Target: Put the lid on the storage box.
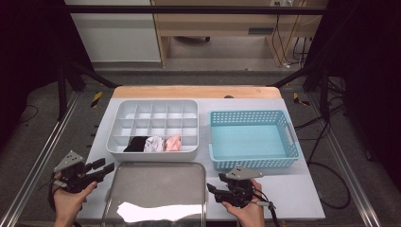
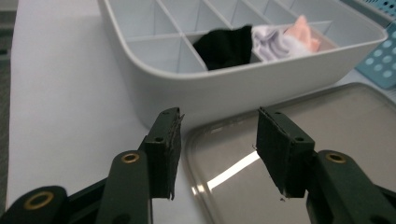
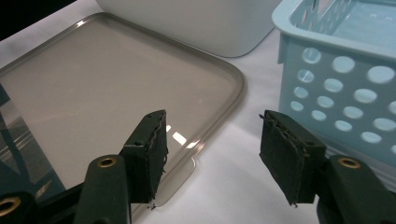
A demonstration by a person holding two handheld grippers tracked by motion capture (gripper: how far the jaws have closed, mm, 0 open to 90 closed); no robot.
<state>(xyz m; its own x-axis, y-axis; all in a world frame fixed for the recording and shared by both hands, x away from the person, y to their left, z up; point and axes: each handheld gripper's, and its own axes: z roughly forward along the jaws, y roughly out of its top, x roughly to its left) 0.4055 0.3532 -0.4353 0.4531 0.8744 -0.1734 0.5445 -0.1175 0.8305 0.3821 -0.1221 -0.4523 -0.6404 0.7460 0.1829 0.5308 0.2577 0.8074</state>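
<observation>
— Along the tabletop's [image 1: 302, 198] near edge, what sits between the two hands?

— A metal tray [image 1: 156, 189], flat and bare, with glare on its near part. The left gripper [image 1: 105, 166] hovers off the tray's left near corner, out by the tabletop's left edge; the right gripper [image 1: 211, 189] hovers just beside the tray's right edge, in front of the blue basket [image 1: 255, 163].

— How do the tongs stand?

— Both are spread, with nothing between them. In the left gripper view the jaws of the left gripper [image 2: 217, 140] frame the tray's [image 2: 327, 135] rounded corner and the white divided box's [image 2: 243, 88] near wall. In the right gripper view the right gripper [image 3: 212, 154] straddles the tray's [image 3: 116, 84] raised rim and a strip of bare white surface beside the basket [image 3: 345, 107].

— And the box's contents?

— Three rolled cloths lie in its near row: a black one [image 1: 137, 144], a white-grey one [image 1: 153, 144] and a pink one [image 1: 173, 142], each touching the next. The other compartments hold nothing.

— Where is there room to move?

— Bare tabletop lies left of the box [image 1: 156, 153] and along the right near corner. The gap between box and basket is narrow; the box's near wall sits just beside the tray's far rim.
</observation>
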